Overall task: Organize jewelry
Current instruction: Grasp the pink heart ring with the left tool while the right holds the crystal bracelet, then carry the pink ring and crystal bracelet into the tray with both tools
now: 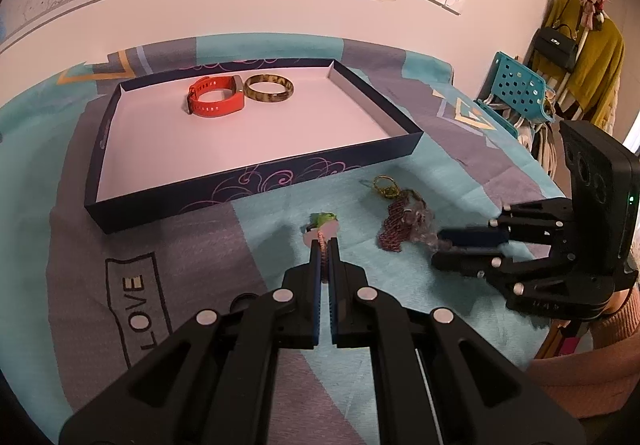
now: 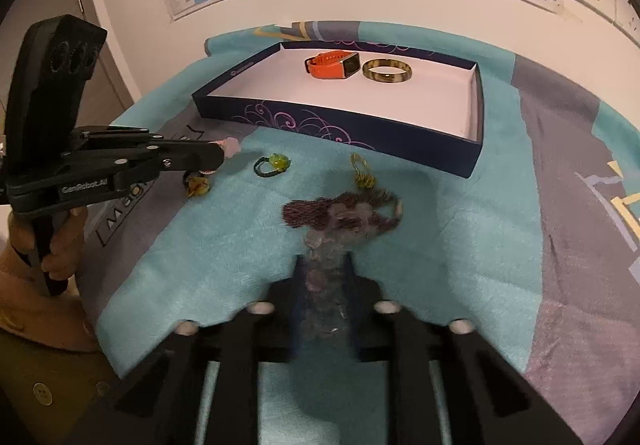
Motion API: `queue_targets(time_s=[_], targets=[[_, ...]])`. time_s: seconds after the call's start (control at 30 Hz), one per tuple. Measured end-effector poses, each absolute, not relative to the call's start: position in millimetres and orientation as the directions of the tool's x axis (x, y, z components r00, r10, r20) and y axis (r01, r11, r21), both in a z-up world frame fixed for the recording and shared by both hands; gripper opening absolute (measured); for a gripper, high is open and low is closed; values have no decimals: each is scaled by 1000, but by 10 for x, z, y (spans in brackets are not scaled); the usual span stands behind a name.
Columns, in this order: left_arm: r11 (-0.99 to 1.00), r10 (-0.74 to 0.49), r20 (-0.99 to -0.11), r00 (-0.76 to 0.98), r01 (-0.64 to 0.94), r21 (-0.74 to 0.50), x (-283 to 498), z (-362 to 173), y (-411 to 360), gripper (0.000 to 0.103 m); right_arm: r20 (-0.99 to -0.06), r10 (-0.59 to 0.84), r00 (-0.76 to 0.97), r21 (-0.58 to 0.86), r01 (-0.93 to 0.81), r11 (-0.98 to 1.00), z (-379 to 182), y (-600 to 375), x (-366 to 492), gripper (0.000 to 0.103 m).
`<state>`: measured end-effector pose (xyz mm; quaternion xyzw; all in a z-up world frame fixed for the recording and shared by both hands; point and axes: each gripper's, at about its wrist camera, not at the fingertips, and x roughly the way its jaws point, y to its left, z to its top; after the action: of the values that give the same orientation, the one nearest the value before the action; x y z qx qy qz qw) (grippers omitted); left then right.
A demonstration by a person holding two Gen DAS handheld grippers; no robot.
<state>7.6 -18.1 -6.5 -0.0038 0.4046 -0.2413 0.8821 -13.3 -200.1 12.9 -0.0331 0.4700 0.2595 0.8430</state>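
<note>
Only in the right wrist view were a green beaded ring point(image 2: 272, 166) and an amber trinket point(image 2: 197, 185) seen on the blanket point(image 2: 480, 257). An orange watch point(image 1: 216, 97) and a bangle point(image 1: 269, 88) were held in the tray point(image 1: 256, 185). The left gripper point(image 1: 325, 245) was clamped on a pink cord point(image 1: 322, 249), the right gripper point(image 2: 324, 265) on a purple mesh piece point(image 2: 340, 215).

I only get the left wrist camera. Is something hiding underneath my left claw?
Observer: Yes. A small amber-yellow trinket lies on the blanket just below the left claw, which is shut on a pink piece.
Operator: What's the green bit behind my pink thing?
Observer: A ring of dark green beads with a yellow-green stone, lying flat.
Operator: Does the orange watch have a screen?
Observer: Yes. The orange watch has a dark rectangular face, turned toward the bangle in the box.
</note>
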Motion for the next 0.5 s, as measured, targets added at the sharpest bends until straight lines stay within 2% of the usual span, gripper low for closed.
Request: queue_targets(time_s=[0.5], targets=[[886,-433,-685,586,418,-203,82,74,-100,3,-718,505,479,274,-472,838,522,-2126,-67,12]])
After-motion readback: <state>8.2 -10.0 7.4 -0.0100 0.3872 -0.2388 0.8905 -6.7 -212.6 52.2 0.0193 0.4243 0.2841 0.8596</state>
